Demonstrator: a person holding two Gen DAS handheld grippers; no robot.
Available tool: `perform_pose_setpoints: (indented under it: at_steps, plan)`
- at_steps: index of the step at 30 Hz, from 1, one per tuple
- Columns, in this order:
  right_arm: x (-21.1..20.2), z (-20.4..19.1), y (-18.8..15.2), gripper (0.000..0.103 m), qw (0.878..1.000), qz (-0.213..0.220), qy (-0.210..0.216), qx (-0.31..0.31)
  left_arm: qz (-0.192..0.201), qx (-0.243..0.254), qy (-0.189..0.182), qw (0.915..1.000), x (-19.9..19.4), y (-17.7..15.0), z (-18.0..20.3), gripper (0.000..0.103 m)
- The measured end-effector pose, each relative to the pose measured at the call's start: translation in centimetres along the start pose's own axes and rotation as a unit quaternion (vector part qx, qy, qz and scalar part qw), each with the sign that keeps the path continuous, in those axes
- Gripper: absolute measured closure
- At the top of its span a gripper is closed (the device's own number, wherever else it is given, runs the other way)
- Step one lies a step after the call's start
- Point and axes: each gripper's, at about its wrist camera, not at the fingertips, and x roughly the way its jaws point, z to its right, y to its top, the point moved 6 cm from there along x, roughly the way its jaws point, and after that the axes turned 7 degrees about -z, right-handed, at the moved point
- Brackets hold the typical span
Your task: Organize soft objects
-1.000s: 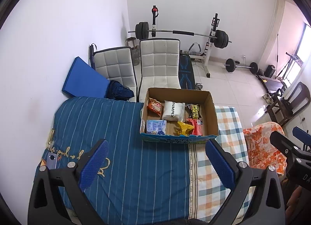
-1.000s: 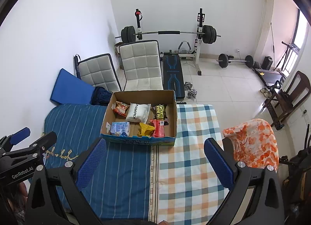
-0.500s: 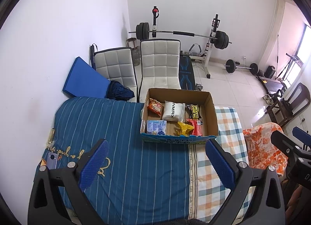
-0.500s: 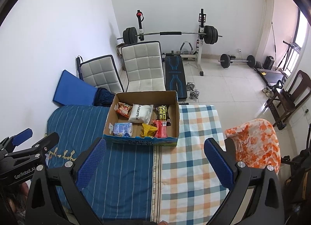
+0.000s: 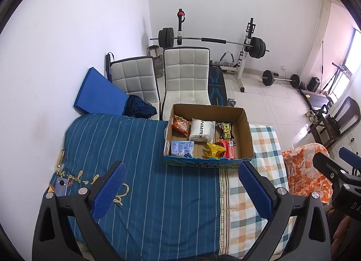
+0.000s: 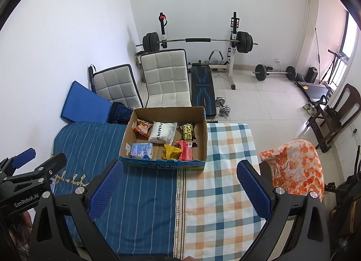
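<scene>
Both the left claw (image 5: 180, 190) and the right claw (image 6: 179, 187) hang wide open and empty above the bed (image 5: 158, 193), well short of the cardboard box (image 5: 208, 163) where the soft packets lie, among them a white pouch (image 5: 201, 130) and a yellow wrapper (image 5: 214, 149). Packed close together, these slack packets could slip or bunch, and a claw closing on one might drag a neighbour or catch the box wall.

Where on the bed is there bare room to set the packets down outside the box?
Free: the blue striped blanket left of the cardboard box, and the checked sheet in front and right. Crowded: inside the box, and by the phone at the blanket's near-left edge.
</scene>
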Motion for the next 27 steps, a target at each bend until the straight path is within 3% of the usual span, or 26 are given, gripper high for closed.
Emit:
perform_pose_setpoints:
  at_steps: [27]
  plan:
    - [-0.05,-0.15,-0.23,0.001,1.0,0.004,0.0,-0.001,0.002,-0.002,0.003,1.0,-0.33,0.69,0.04,0.001]
